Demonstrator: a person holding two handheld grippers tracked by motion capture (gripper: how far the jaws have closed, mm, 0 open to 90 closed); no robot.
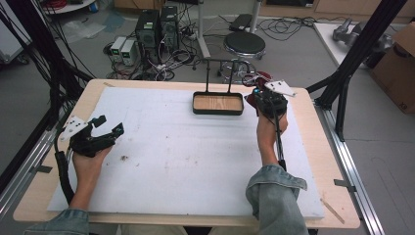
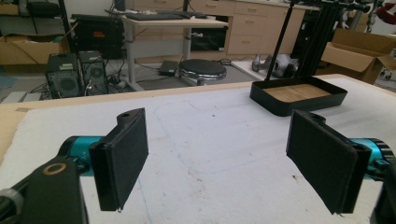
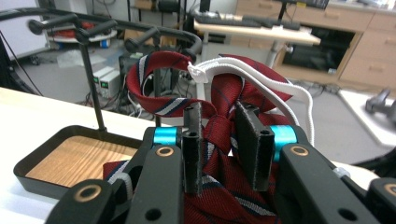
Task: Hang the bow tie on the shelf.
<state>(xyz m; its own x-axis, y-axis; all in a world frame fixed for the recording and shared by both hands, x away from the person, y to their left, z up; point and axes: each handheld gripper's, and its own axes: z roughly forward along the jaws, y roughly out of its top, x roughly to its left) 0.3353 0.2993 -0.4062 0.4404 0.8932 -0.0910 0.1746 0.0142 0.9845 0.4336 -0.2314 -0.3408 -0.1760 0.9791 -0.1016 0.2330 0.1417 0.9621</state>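
A dark red necktie [image 3: 224, 88] with blue and white stripes and a white elastic cord [image 3: 261, 77] is bunched between the jaws of my right gripper [image 3: 219, 126], which is shut on it near the knot. From the high view, that right gripper [image 1: 260, 94] holds the tie [image 1: 261, 77] just right of a black tray [image 1: 218, 112] with a wooden floor. A thin black hanger stand [image 1: 219, 61] rises behind the tray. My left gripper [image 1: 110, 124] rests at the table's left side, open, with nothing between its pads [image 2: 126, 149].
White foam sheet [image 1: 195, 152] covers the wooden table. The tray [image 2: 299, 100] lies far ahead to the right of the left gripper [image 2: 224, 149]. A round stool [image 1: 244, 45], computers and cables sit on the floor beyond the table's far edge. Black frame struts [image 1: 357, 54] stand at the right.
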